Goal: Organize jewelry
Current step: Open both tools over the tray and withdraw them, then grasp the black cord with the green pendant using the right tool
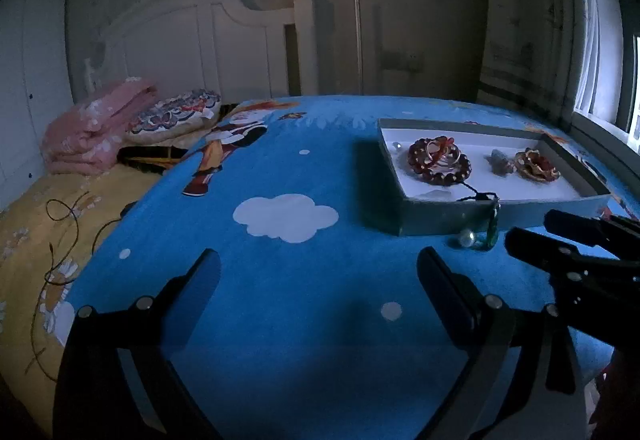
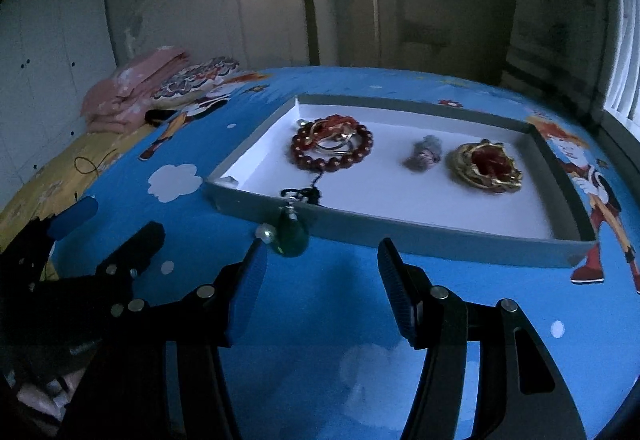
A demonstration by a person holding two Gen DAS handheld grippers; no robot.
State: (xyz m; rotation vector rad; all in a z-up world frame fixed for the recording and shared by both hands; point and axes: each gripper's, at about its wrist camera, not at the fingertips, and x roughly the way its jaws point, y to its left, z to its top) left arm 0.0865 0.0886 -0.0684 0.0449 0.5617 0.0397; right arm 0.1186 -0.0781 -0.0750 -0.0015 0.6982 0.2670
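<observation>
Both grippers are black. The left gripper has two long flat fingers with blue pads on the inner sides. Small round silver screws sit on its joints. The right gripper looks the same, with ridged blue pads and shiny silver screws on black arms with long slots.
</observation>
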